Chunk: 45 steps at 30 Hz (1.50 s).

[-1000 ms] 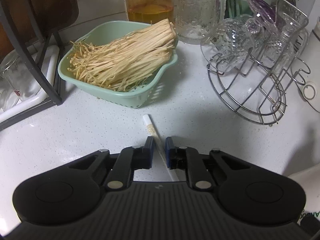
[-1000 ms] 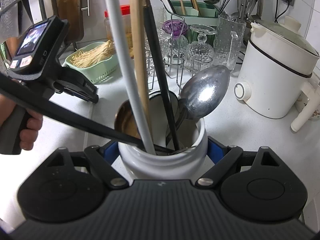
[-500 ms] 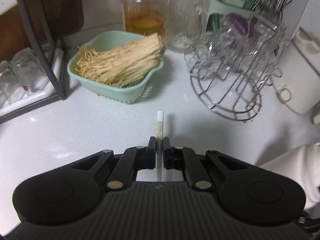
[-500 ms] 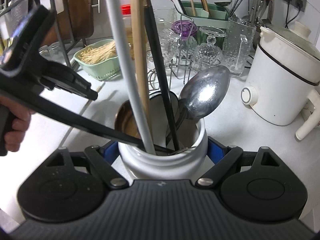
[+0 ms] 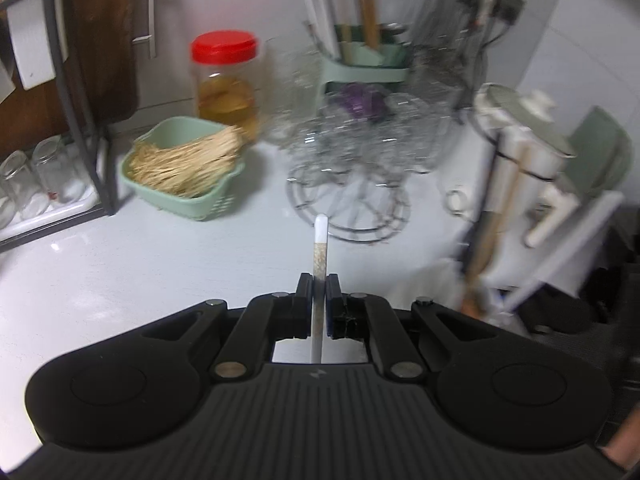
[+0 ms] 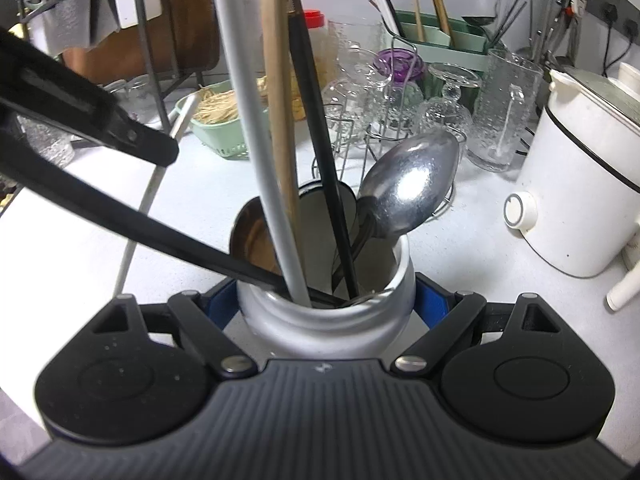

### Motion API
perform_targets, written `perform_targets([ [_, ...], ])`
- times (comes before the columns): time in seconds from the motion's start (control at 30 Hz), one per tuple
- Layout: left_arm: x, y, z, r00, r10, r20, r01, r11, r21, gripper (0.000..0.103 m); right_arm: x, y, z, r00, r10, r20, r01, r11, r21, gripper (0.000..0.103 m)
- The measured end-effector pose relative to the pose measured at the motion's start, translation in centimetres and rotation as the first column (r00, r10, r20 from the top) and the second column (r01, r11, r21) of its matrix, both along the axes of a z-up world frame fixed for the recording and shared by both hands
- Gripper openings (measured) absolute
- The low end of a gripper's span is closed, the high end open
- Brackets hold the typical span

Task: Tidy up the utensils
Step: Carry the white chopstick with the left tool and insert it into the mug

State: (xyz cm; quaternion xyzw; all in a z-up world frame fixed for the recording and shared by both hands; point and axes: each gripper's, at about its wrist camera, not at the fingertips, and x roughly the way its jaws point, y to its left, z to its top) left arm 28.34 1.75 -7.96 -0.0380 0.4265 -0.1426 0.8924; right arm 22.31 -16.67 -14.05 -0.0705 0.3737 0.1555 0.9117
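A white chopstick [image 5: 320,248] with a speckled band is pinched upright between the pads of my left gripper [image 5: 319,280], lifted off the white counter [image 5: 140,272]. In the right wrist view the same chopstick [image 6: 146,204] slants down at the left, below the left gripper's black finger [image 6: 132,136]. My right gripper [image 6: 326,300] is shut on a white utensil jar [image 6: 324,324]. In the jar stand a metal spoon [image 6: 412,188], a grey handle [image 6: 256,140], a wooden handle [image 6: 280,120] and black handles [image 6: 316,140]. The left wrist view is blurred.
A green basket of pale strands [image 5: 184,168], a red-lidded jar [image 5: 224,80] and a wire rack of glasses [image 5: 352,184] stand at the back. A white electric pot [image 6: 580,200] is on the right, a green utensil caddy [image 6: 432,40] behind, a black dish rack [image 5: 80,120] on the left.
The left gripper closed on the chopstick that lay on the counter, then rose with it and swung to the right. The right gripper and jar stayed in place.
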Motion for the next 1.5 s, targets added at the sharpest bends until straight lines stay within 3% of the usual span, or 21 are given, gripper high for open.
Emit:
perform_targets([
  [0.2, -3.0, -1.6, 3.2, 0.997, -0.053, 0.055, 0.056, 0.997, -0.047, 0.007, -0.4, -0.1, -0.2, 1.0, 0.011, 0.023, -0.011, 1.0, 0.01, 0.091],
  [0.33, -4.8, -3.2, 4.6, 0.989, -0.115, 0.097, 0.118, 0.993, -0.025, 0.007, -0.7, -0.2, -0.3, 0.998, 0.04, 0.054, -0.04, 0.999, -0.004, 0.091],
  [0.5, -5.8, -4.1, 5.6, 0.986, -0.121, 0.117, 0.122, 0.992, -0.008, 0.007, -0.9, -0.6, -0.6, 0.993, 0.087, 0.079, -0.087, 0.996, -0.002, 0.091],
  [1.07, -6.1, -5.1, 12.2, 0.967, -0.108, 0.23, 0.107, 0.994, 0.014, 0.007, -0.7, -0.8, -0.5, 0.982, 0.162, 0.092, -0.164, 0.986, 0.016, 0.091],
  [1.5, -5.4, -7.1, 16.8, 0.94, -0.161, 0.3, 0.154, 0.987, 0.048, 0.007, -0.8, -0.8, -0.5, 0.982, 0.164, 0.091, -0.167, 0.986, 0.019, 0.091],
])
